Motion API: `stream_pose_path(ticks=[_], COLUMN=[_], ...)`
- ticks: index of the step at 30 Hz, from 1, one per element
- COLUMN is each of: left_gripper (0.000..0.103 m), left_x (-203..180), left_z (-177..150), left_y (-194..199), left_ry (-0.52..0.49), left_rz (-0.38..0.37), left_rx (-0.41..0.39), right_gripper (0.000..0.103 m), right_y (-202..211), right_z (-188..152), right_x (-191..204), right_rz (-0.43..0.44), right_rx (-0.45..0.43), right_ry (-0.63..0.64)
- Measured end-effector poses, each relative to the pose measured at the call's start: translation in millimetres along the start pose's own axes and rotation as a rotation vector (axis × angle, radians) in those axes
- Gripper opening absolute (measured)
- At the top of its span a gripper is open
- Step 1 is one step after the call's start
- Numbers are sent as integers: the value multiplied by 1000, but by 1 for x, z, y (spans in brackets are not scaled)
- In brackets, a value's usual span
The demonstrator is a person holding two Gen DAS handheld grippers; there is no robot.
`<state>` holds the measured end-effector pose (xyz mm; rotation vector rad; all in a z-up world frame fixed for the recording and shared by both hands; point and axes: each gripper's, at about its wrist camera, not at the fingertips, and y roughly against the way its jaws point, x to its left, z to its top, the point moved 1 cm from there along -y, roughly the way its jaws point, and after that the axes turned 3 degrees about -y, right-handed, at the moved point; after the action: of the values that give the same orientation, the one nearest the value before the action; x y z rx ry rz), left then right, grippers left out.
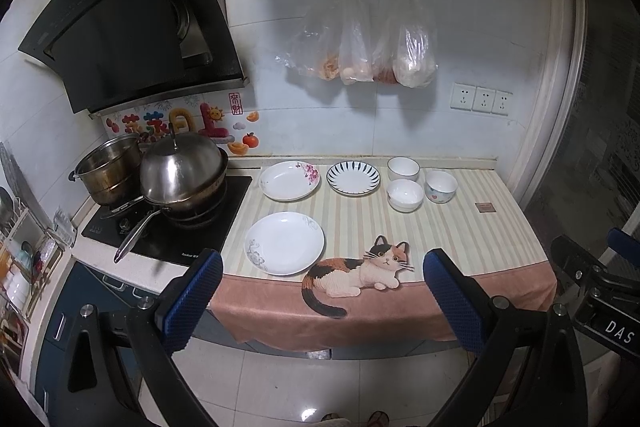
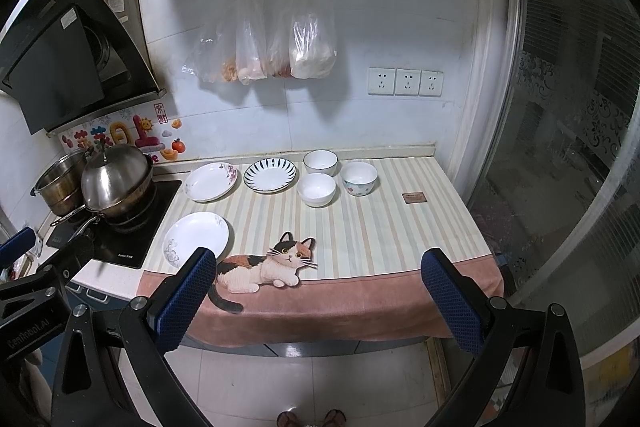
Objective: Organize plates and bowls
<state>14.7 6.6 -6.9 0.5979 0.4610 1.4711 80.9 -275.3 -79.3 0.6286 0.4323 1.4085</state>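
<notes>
The table (image 1: 472,227) carries a striped cloth (image 2: 384,239) with a cat picture at its front hem; the crockery lies spread over the cloth in a single layer, nothing stacked, so the sorting appears not yet begun.

Seen from the left wrist view, the plates take the left part of the cloth. A plain white plate (image 1: 284,242) with grey scrollwork lies nearest, at about 7 o'clock of the group, likely the easiest first pick since it sits close to the front edge. Behind it, at 11 o'clock, is a white plate with pink blossoms (image 1: 289,181), and just beside that, at 12 o'clock, a blue-striped plate (image 1: 353,178).

The bowls cluster at 2 o'clock: a white bowl with dark rim (image 1: 403,168) at the back, a plain white bowl (image 1: 405,195) in front of it, and a patterned bowl (image 1: 441,186) to their right. They stand close together, upright, which should make nesting them a short move.

A small brown tag (image 1: 485,207) lies apart at 3 o'clock.

The left claw (image 1: 322,301) hangs in front of the table edge, spread wide and holding nothing. The right claw (image 2: 318,301) does the same, fingers parted and empty, pointed toward the cloth's middle, seemingly ready for the approach.
</notes>
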Motion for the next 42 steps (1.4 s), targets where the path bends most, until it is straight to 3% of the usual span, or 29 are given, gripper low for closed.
stream_pose_path(ticks=[24, 27, 30, 34, 42], left_gripper=[103, 103, 103, 103, 103], left_x=[8, 19, 40, 70, 129], left_z=[7, 9, 8, -1, -22], left_y=[-13, -29, -60, -114, -264], left_ry=[-1, -2, -5, 16, 113], left_rz=[-1, 24, 87, 174, 183], left_rx=[7, -2, 8, 73, 273], right_gripper=[103, 103, 103, 103, 103], right_y=[-15, -27, -52, -113, -287], right_z=[-3, -5, -7, -10, -16], right_x=[15, 20, 32, 54, 116], right_rz=[11, 54, 101, 181, 251], right_rx=[9, 1, 26, 130, 360], right_ry=[2, -16, -11, -19, 64])
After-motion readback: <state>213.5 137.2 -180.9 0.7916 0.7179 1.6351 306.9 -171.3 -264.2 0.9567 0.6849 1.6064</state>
